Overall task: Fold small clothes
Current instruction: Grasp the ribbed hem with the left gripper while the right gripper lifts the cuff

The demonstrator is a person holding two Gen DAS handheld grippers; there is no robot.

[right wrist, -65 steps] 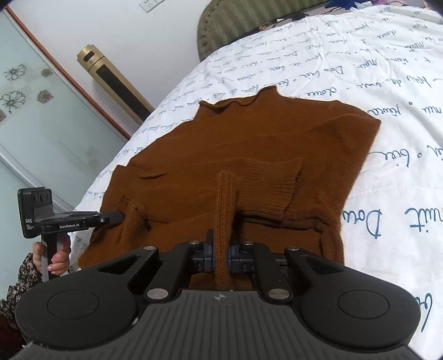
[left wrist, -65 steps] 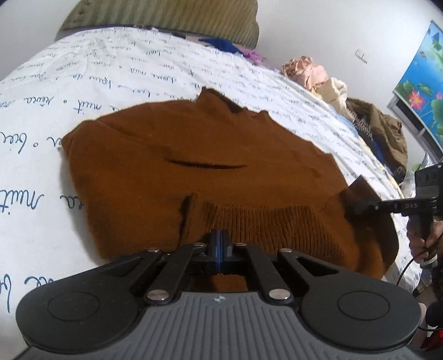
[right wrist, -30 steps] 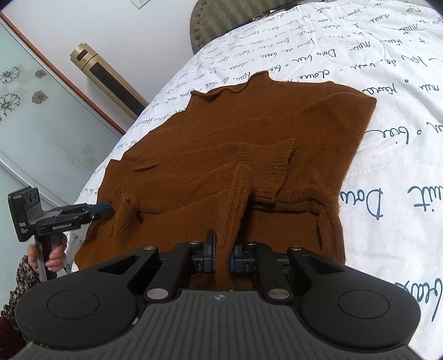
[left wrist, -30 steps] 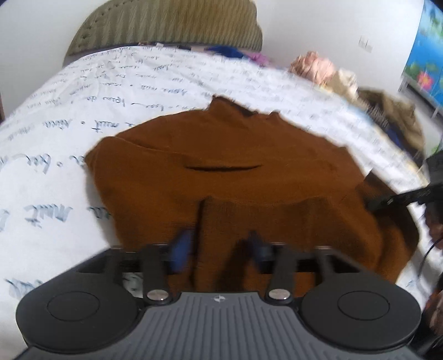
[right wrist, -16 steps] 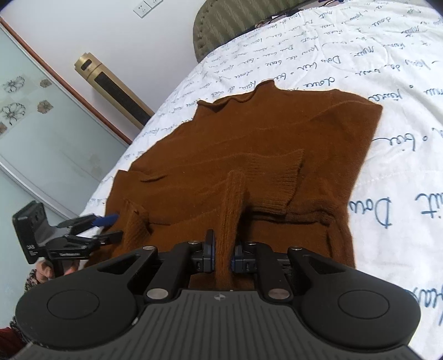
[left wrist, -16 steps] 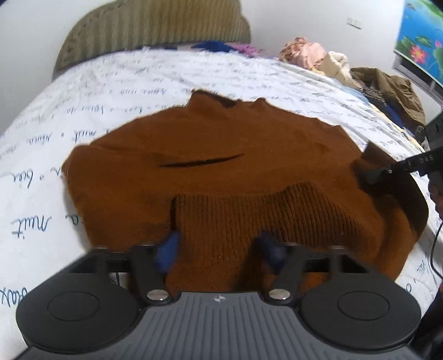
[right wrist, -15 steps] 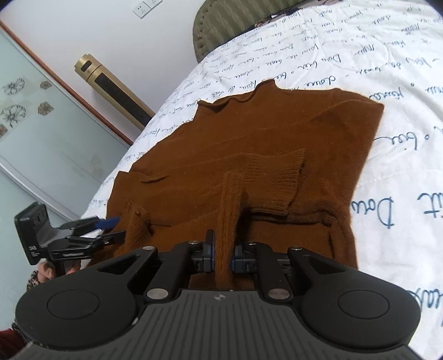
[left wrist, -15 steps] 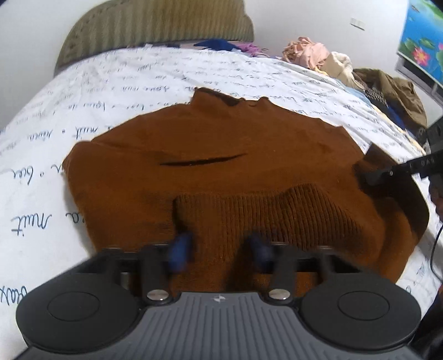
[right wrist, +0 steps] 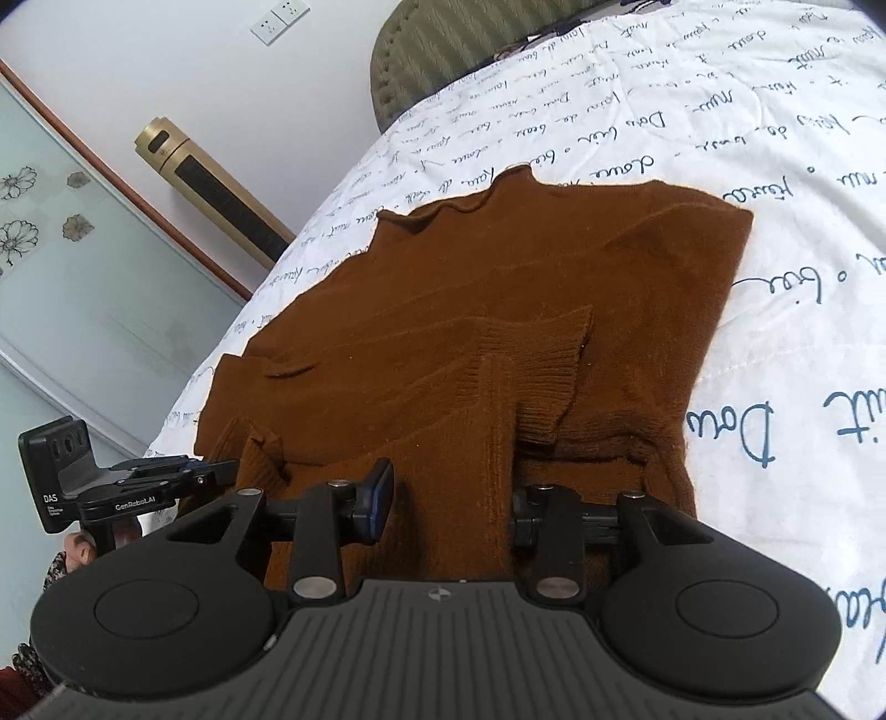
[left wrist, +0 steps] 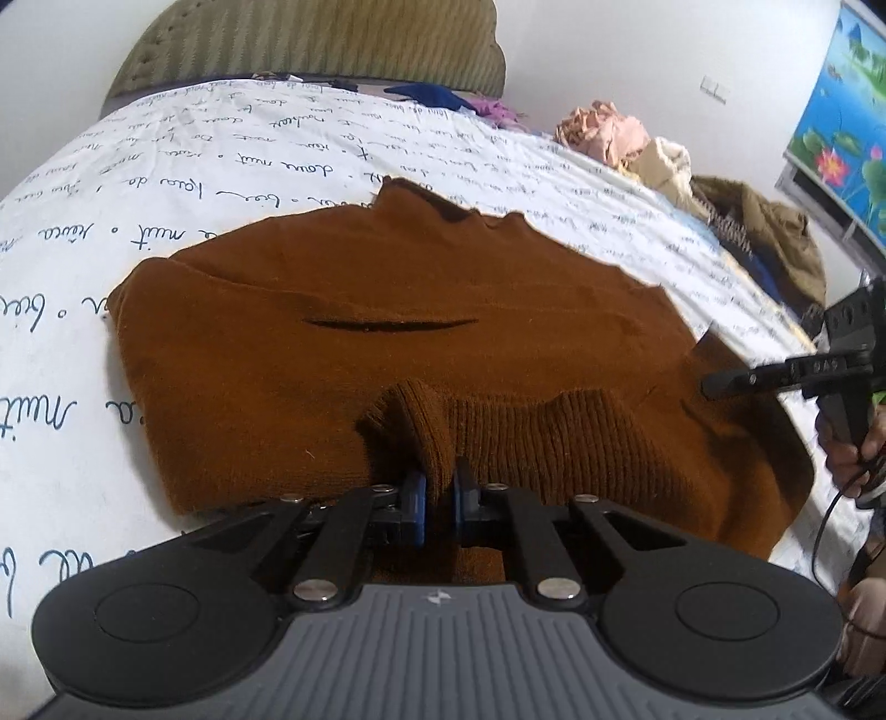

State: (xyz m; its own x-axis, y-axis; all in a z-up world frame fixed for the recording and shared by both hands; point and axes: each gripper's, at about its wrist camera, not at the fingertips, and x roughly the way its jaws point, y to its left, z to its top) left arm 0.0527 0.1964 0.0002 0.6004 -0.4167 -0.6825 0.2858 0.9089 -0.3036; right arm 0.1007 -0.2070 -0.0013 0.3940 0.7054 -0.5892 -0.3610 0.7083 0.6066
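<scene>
A brown knit sweater (left wrist: 387, 288) lies flat on the white bed, collar at the far side, sleeves folded in over its body. It also shows in the right wrist view (right wrist: 498, 310). My left gripper (left wrist: 437, 498) is shut on the ribbed hem of the sweater (left wrist: 432, 437) at the near edge. It also shows at the left in the right wrist view (right wrist: 221, 468). My right gripper (right wrist: 448, 498) is open, its jaws spread to either side of a raised fold of the hem. In the left wrist view it shows at the right (left wrist: 714, 383).
The white bedspread (left wrist: 194, 183) carries blue script. A green headboard (left wrist: 310, 44) is at the far end. A pile of clothes (left wrist: 664, 149) lies at the bed's right side. A gold tower unit (right wrist: 216, 188) and a glass door stand beside the bed.
My left gripper has closed from open onto the ribbed hem. My right gripper has opened and let go of the hem fold it was pinching.
</scene>
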